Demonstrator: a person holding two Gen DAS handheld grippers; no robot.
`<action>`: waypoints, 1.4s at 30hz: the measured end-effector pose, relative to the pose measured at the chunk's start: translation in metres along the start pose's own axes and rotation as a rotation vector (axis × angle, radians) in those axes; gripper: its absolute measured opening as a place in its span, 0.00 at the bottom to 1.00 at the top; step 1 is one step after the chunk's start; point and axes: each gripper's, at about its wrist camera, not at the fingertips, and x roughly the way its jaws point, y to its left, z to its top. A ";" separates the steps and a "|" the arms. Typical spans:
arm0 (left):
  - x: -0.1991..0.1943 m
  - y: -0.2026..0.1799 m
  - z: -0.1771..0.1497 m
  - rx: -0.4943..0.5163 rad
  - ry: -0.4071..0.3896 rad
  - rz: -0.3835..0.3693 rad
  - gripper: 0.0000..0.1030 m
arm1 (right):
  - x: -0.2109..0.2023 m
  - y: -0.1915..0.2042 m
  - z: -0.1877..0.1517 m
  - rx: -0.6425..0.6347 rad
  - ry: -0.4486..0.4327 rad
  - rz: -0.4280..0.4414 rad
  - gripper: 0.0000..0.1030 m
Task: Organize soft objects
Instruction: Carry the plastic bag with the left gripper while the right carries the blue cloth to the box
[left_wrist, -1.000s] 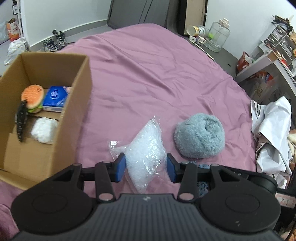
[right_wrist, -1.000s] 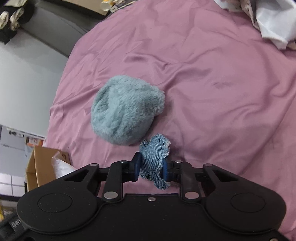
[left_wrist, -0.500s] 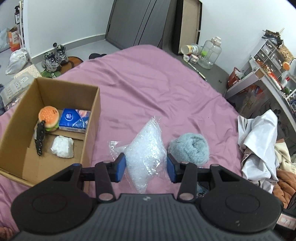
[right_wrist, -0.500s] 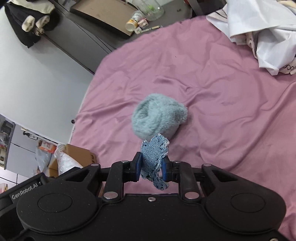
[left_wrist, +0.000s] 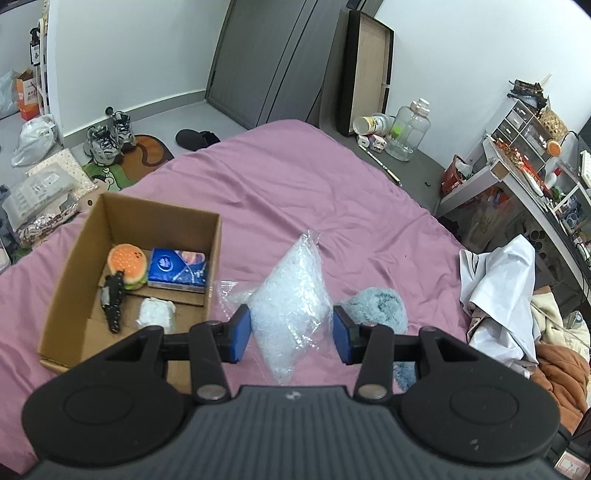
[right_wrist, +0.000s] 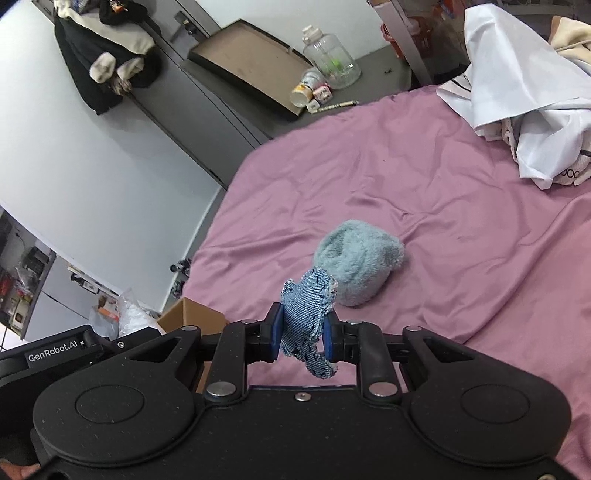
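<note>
My left gripper (left_wrist: 291, 338) is shut on a clear plastic bag (left_wrist: 295, 299) of white filling and holds it up above the pink bed. My right gripper (right_wrist: 303, 339) is shut on a scrap of blue denim (right_wrist: 308, 314), lifted off the bed. A fluffy light-blue hat (right_wrist: 356, 267) lies on the sheet beyond the denim; it also shows in the left wrist view (left_wrist: 380, 308). An open cardboard box (left_wrist: 92, 321) stands on the bed at left, holding a plush burger (left_wrist: 127, 264), a blue tissue pack (left_wrist: 177, 269), a white bundle (left_wrist: 155, 314) and a black object (left_wrist: 112, 304).
A heap of white and tan clothes (left_wrist: 509, 302) lies at the bed's right edge. A desk with drawers (left_wrist: 532, 155) stands at the right. Shoes (left_wrist: 109, 140), bags, a jar (left_wrist: 408, 133) and a leaning board are on the floor past the bed.
Both grippers have risen well above the bed with their loads; the box, hat and bed look smaller and more of the room shows.
</note>
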 end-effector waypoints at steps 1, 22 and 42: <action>-0.003 0.002 0.001 0.001 -0.003 -0.001 0.44 | -0.002 0.003 -0.001 -0.012 -0.013 -0.001 0.21; -0.017 0.044 -0.003 0.051 -0.006 -0.002 0.44 | -0.018 0.039 -0.024 -0.119 -0.121 0.064 0.21; 0.008 0.110 -0.004 0.012 0.026 0.048 0.44 | 0.006 0.104 -0.055 -0.357 -0.075 0.098 0.21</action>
